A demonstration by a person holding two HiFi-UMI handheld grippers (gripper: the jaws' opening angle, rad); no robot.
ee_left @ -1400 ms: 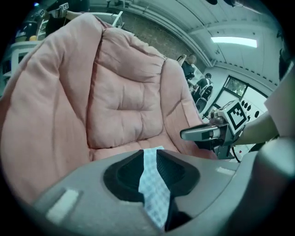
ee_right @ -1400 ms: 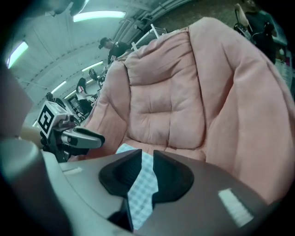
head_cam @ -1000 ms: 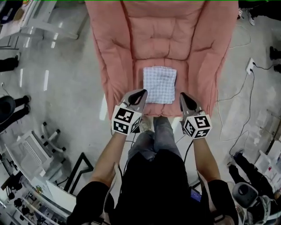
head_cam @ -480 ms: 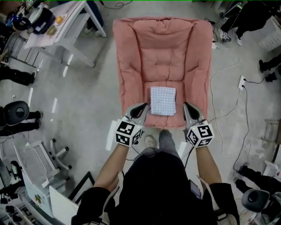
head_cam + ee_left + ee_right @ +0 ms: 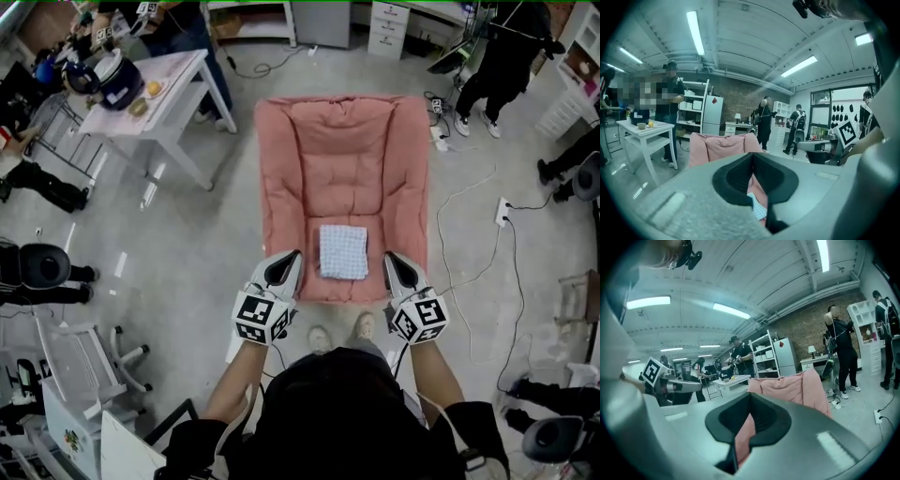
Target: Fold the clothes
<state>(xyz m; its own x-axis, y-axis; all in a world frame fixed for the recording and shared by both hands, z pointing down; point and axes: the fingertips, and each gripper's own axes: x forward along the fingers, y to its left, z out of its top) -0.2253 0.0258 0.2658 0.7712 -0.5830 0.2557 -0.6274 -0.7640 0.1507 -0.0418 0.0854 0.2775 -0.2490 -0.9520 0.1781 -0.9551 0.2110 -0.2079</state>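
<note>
- As the left gripper (image 5: 289, 261) and right gripper (image 5: 393, 262) have risen clear, jaws pressed together and empty, the folded checked cloth (image 5: 343, 251) lies on the pink lounge chair (image 5: 281, 187).
- Folding is probably done.

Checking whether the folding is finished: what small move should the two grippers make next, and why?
Probably just lower both away: the blue-checked cloth lies as a neat folded square on the pink padded chair, and the left gripper and right gripper are shut, empty.
</note>
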